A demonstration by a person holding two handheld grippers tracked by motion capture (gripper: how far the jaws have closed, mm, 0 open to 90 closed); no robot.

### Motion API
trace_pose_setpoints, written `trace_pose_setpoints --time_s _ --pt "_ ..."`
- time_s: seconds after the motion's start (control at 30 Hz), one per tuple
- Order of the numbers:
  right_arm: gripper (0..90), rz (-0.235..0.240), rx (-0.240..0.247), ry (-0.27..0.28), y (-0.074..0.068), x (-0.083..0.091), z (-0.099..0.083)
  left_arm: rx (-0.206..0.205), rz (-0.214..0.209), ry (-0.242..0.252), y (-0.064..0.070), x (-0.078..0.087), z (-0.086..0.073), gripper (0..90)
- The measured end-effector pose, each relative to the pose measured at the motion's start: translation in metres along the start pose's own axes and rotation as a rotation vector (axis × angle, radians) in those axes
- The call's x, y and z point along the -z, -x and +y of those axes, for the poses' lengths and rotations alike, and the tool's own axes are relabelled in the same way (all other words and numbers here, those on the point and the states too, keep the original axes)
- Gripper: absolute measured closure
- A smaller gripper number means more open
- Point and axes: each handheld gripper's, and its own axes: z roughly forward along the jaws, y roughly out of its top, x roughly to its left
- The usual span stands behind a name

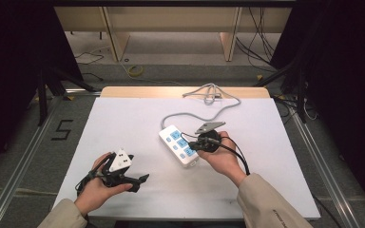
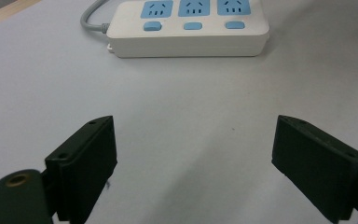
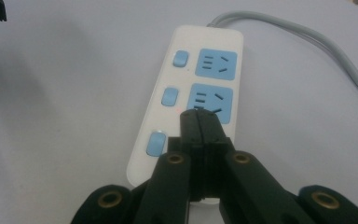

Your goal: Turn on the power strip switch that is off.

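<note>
L side first: left hand (image 1: pixel 95 187) at the near-left of the counter (image 1: pixel 123 118), holding the left gripper (image 1: pixel 140 183) w/ a grey three-cornered plate on top. Jaws point right, toward the strip, and stand spread wide apart, nothing betw them; in the left gripper view just bare white surface in the gap. Gripper sits low over the counter, can't tell if it touches. Well apart from the strip

Centre: white power strip (image 1: pixel 178 145) lying flat on the counter, angled, far end toward upper-left, near end toward lower-right. 3 blue sockets on top, each w/ a blue switch (image 3: pixel 154 143) beside it. Grey cable (image 1: pixel 204 111) leaves the far end, curves back & right to a loose bundle at the far edge of the counter

R side: right hand (image 1: pixel 223 159) just right of the strip, holding the right gripper (image 1: pixel 192 146), plate on top, black lead trailing over the wrist. Jaws pressed together, nothing betw them. In the right gripper view the closed tips (image 3: pixel 199 120) sit over the strip's middle socket (image 3: pixel 212 102), near end of the strip under the gripper body. Touching or just above: can't tell

Beyond counter: floor w/ a "5" marked at left, wooden frame at back
</note>
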Motion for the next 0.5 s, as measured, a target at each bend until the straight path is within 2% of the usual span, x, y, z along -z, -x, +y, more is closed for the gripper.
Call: trace_pose_setpoints --time_s 0.5 --pt "90.0 0.003 0.003 -0.010 -0.0028 -0.0097 0.0091 0.001 -0.003 -0.003 0.0003 0.0000 0.0002 14.1"
